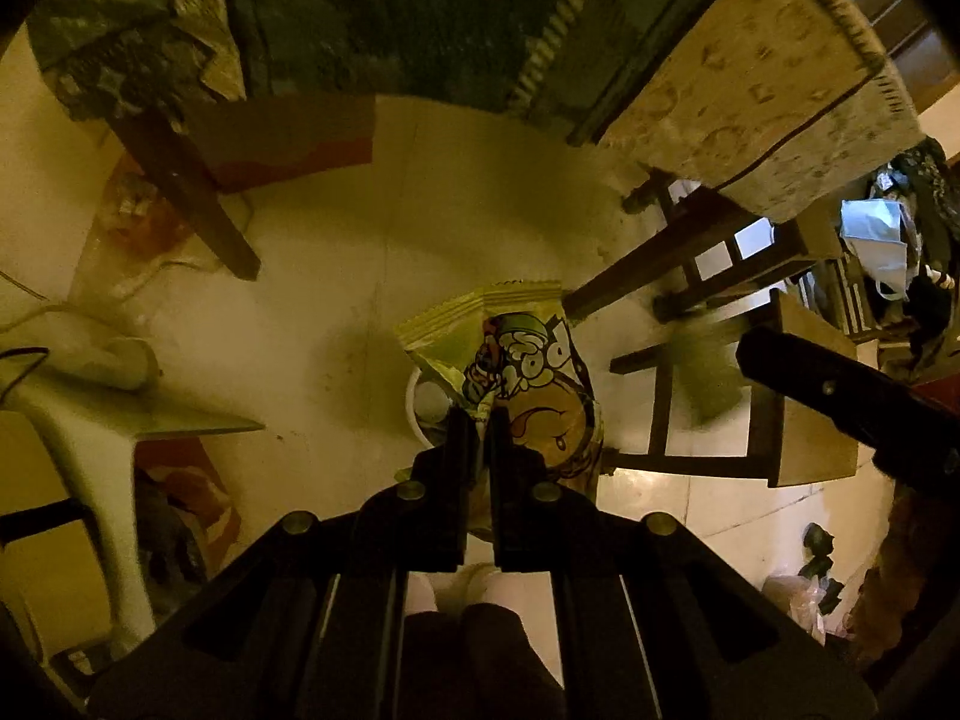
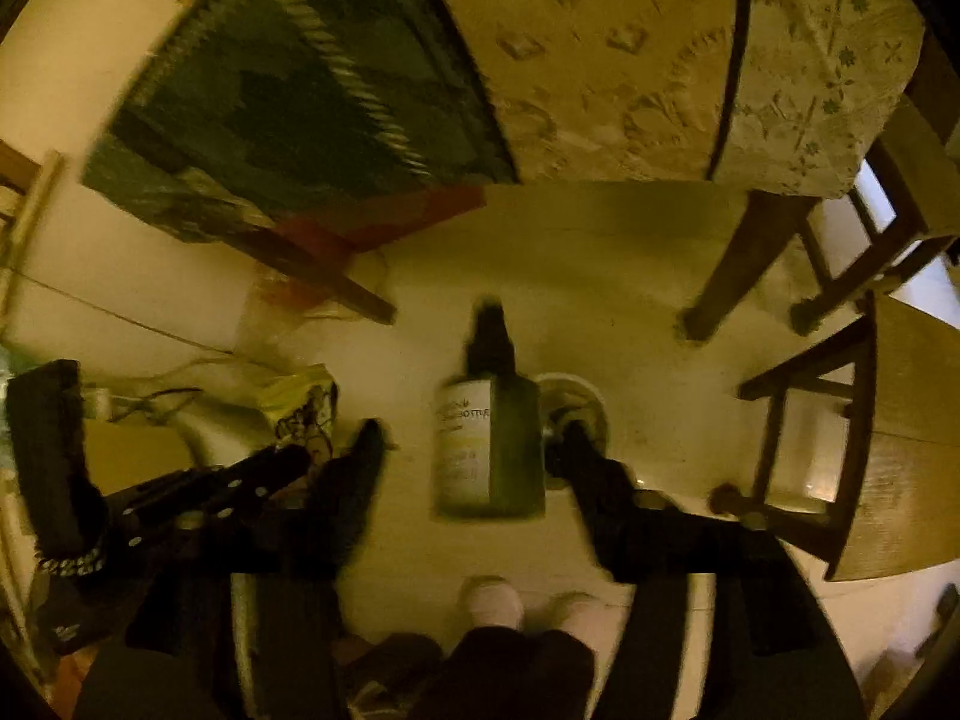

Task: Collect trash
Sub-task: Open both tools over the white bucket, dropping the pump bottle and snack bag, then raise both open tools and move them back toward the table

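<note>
My left gripper [image 1: 478, 420] has jaws clamped on the snack wrapper [image 1: 528, 384], lifted off the floor [image 1: 336, 276]; my right gripper [image 2: 462, 438] jaws stand apart around the spray bottle [image 2: 489, 438], not yet grasped; no bin visible.

The spray bottle [image 2: 489, 447] label reads partly "BOTTLE"; snack wrapper [image 1: 528, 384] lettering unclear

The snack wrapper [image 1: 528, 372] is showing yellow-green with a zigzag-crimped edge and a bright cartoon print outlined in black. The spray bottle [image 2: 489, 438] is appearing dark green with a black cap and a pale label carrying dark lettering. The tablecloth [image 2: 630, 60] is showing cream with a faint geometric pattern, the rug [image 1: 408, 18] dark green with pale stripes.
</note>
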`<action>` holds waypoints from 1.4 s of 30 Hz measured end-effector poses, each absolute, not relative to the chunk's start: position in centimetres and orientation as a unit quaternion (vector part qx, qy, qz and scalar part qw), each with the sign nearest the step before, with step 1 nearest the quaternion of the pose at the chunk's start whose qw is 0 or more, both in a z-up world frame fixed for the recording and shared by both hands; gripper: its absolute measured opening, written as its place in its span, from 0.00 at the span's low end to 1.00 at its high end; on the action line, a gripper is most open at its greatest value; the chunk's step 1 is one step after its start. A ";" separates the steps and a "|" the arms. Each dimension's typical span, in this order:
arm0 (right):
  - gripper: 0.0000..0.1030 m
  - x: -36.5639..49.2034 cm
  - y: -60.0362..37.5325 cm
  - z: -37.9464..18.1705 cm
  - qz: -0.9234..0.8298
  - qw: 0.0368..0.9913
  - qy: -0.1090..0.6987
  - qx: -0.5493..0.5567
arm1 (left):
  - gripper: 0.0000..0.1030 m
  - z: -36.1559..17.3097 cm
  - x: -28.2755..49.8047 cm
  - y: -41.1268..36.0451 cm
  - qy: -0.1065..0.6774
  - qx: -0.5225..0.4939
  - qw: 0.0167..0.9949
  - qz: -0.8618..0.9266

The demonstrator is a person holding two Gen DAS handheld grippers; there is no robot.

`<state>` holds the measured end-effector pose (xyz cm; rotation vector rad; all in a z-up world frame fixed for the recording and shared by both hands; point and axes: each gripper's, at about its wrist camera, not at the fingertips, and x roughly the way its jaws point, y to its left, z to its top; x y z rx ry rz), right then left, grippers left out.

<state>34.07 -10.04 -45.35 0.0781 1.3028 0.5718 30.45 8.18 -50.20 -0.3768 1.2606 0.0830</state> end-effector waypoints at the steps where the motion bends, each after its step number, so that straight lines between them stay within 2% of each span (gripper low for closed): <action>1: 0.60 34.2 -10.1 -45.6 0.263 0.754 0.601 0.036 | 0.04 -50.6 30.8 8.0 0.589 -0.175 0.788 0.036; 11: 0.60 35.5 -13.0 -46.3 0.231 0.750 0.619 0.041 | 0.04 -54.0 34.7 5.0 0.611 -0.166 0.774 0.016; 13: 0.60 35.7 -13.4 -46.4 0.229 0.750 0.619 0.043 | 0.07 -54.8 35.4 4.9 0.616 -0.169 0.769 0.015; 14: 0.60 35.8 -13.6 -46.5 0.227 0.750 0.619 0.044 | 0.10 -55.4 35.8 4.8 0.621 -0.170 0.765 0.016; 15: 0.60 35.9 -13.7 -46.5 0.227 0.751 0.619 0.046 | 0.16 -55.9 36.1 4.7 0.625 -0.167 0.762 0.019; 16: 0.60 35.9 -13.9 -46.5 0.226 0.751 0.618 0.047 | 0.27 -56.5 36.4 4.7 0.629 -0.164 0.760 0.022; 19: 0.60 35.9 -14.3 -46.7 0.226 0.752 0.616 0.053 | 0.46 -58.2 37.0 4.6 0.640 -0.161 0.751 0.035; 22: 0.60 36.0 -14.6 -46.9 0.226 0.752 0.617 0.054 | 0.47 -59.9 37.2 4.7 0.660 -0.165 0.732 0.044; 25: 0.60 35.9 -14.9 -46.4 0.226 0.754 0.615 0.052 | 0.47 -59.4 36.7 4.6 0.662 -0.161 0.730 0.054; 32: 0.60 35.2 -15.8 -42.6 0.237 0.758 0.605 0.055 | 0.47 -53.6 34.1 3.8 0.647 -0.134 0.749 0.050; 42: 0.60 31.8 -17.6 -31.0 0.259 0.790 0.553 0.047 | 0.47 -35.5 28.5 2.7 0.560 -0.120 0.819 0.044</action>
